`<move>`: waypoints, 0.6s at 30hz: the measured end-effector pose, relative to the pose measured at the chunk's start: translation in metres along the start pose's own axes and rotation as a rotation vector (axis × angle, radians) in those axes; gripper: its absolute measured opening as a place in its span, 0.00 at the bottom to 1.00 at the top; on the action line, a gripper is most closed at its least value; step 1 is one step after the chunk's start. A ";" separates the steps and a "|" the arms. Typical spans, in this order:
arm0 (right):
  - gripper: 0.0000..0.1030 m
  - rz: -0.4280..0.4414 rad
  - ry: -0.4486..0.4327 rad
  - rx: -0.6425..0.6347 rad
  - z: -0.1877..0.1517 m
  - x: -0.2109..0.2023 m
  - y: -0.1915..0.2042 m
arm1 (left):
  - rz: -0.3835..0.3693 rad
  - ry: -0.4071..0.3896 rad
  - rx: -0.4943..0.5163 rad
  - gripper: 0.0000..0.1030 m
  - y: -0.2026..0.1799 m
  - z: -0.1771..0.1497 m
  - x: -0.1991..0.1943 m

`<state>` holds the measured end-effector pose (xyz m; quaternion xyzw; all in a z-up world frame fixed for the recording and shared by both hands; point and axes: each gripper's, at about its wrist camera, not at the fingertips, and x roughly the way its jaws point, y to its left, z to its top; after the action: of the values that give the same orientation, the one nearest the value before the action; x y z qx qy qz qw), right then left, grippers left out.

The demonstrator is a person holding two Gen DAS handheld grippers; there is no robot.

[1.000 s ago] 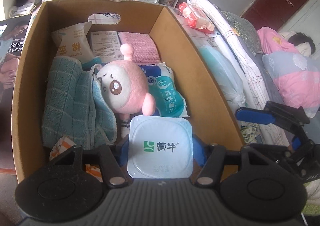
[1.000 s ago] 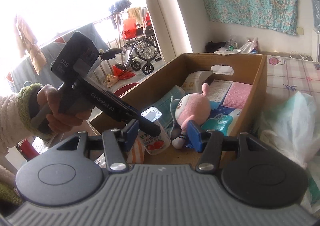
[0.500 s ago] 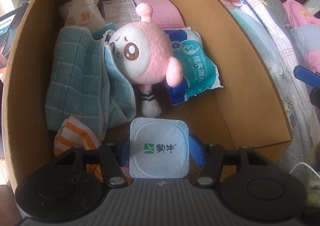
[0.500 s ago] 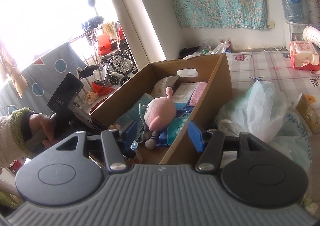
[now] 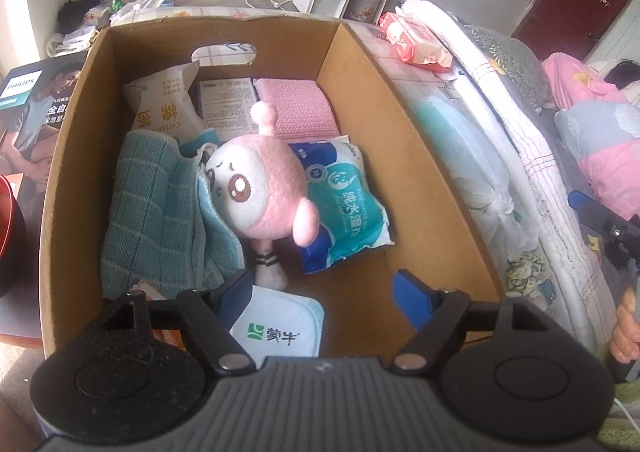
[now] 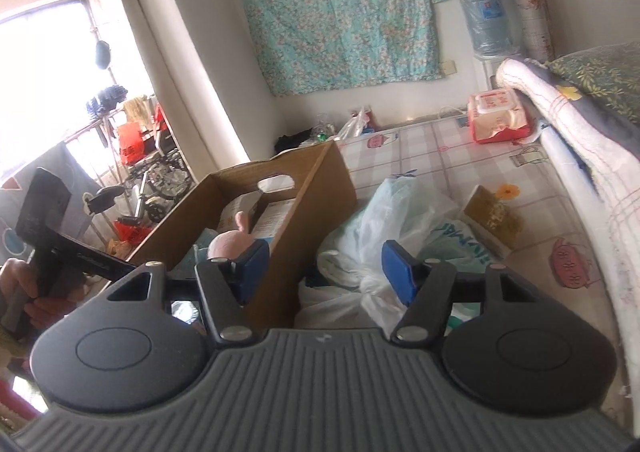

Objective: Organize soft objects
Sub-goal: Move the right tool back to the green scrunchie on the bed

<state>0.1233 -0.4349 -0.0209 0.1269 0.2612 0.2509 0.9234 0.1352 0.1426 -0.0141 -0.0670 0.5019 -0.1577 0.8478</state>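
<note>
A cardboard box (image 5: 416, 156) of soft goods sits at the edge of a bed covered in a pink-checked sheet (image 6: 472, 156), and both grippers work around it. The left gripper (image 5: 324, 292) hangs over the near end of the box, pointing steeply down, its blue jaws spreading wider. A white yogurt cup (image 5: 280, 328) with a green logo lies on the box floor just below and toward the left jaw; the right jaw stands clear of it, and whether the left pad still brushes the cup's rim is hard to judge from this angle. Beyond the cup, deeper in the box, a pink plush toy (image 5: 260, 192) lies on its back, its striped foot nearly reaching the cup. A teal checked towel (image 5: 152, 208) is bundled against the box's left wall, a blue pack of wet wipes (image 5: 348, 204) lies to the toy's right, and a pink cloth (image 5: 296, 108) and a cream cotton-pad bag (image 5: 164, 104) rest at the far end.

The right gripper (image 6: 318, 272) is outside the box, level with its right wall, jaws opening with nothing pressed between them. Just ahead of it, against the outside of the box, sits a crumpled white plastic bag (image 6: 400, 212). A red pack of tissues (image 6: 500, 116) lies well beyond the box on the sheet.
</note>
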 end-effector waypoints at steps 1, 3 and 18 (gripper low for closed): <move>0.66 -0.064 -0.004 -0.015 -0.001 -0.004 -0.004 | -0.008 -0.010 0.008 0.80 -0.005 0.001 -0.003; 0.66 -0.187 0.006 -0.050 -0.007 -0.010 -0.011 | -0.027 -0.029 0.024 0.82 -0.016 0.005 -0.008; 0.66 -0.392 0.266 0.001 -0.086 0.024 -0.063 | -0.120 -0.050 0.210 0.87 -0.119 0.057 0.011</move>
<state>0.1192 -0.4665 -0.1251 0.0399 0.4002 0.0812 0.9119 0.1658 0.0244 0.0367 -0.0117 0.4563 -0.2580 0.8515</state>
